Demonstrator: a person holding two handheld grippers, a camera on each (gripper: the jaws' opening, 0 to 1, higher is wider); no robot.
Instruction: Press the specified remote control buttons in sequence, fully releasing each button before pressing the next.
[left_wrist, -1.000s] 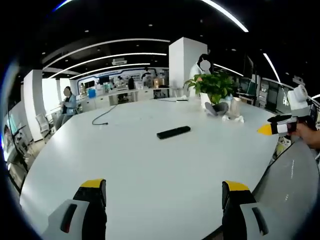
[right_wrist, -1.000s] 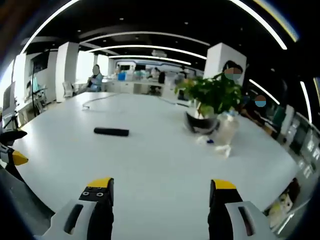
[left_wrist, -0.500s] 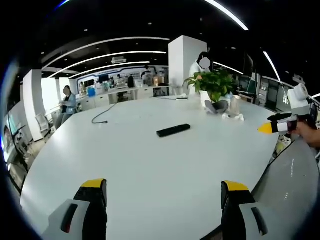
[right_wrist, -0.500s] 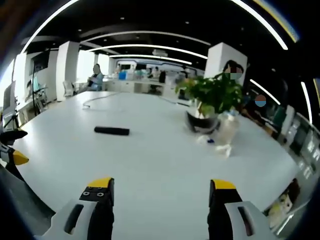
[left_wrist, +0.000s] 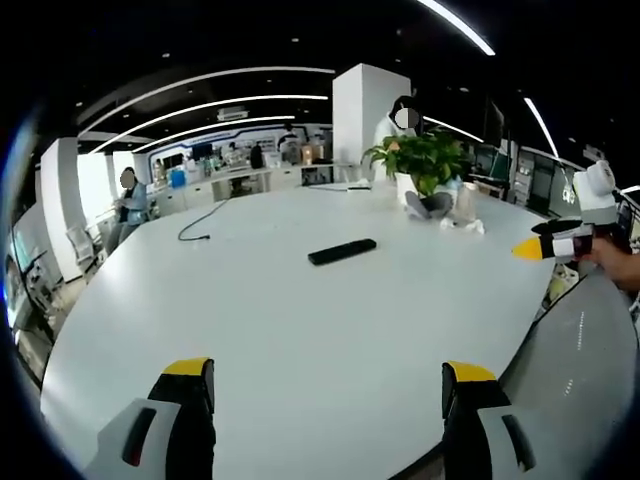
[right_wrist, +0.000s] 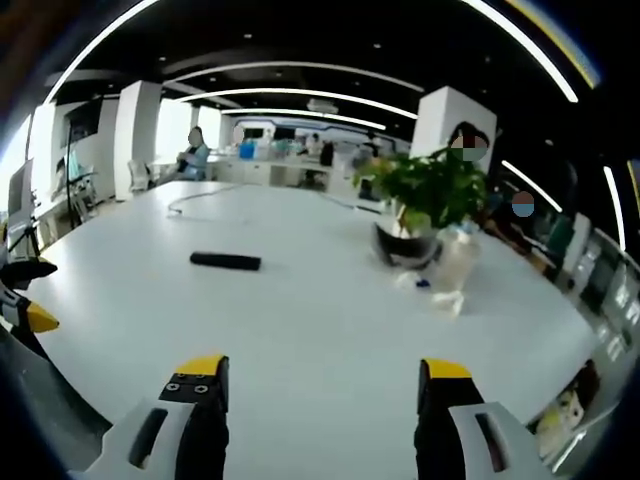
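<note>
A slim black remote control (left_wrist: 342, 251) lies flat near the middle of the large white table (left_wrist: 280, 330); in the right gripper view the remote control (right_wrist: 225, 261) sits left of centre. My left gripper (left_wrist: 328, 385) hovers over the near table edge, well short of the remote, jaws wide apart with nothing between them. My right gripper (right_wrist: 313, 382) is open as well, over the table's near side, far from the remote. The right gripper's yellow tip (left_wrist: 530, 249) enters the left gripper view from the right; the left gripper's tip (right_wrist: 38, 317) enters the right gripper view from the left.
A potted green plant (right_wrist: 420, 205) stands on the table (right_wrist: 300, 320) with a clear bottle (right_wrist: 455, 255) and crumpled paper beside it. A dark cable (left_wrist: 200, 225) trails across the far side. People sit at the far end, among desks and white pillars.
The left gripper view has shifted slightly, so the remote and plant sit a little higher and further left. The remote lies where it was, and both grippers stay open.
</note>
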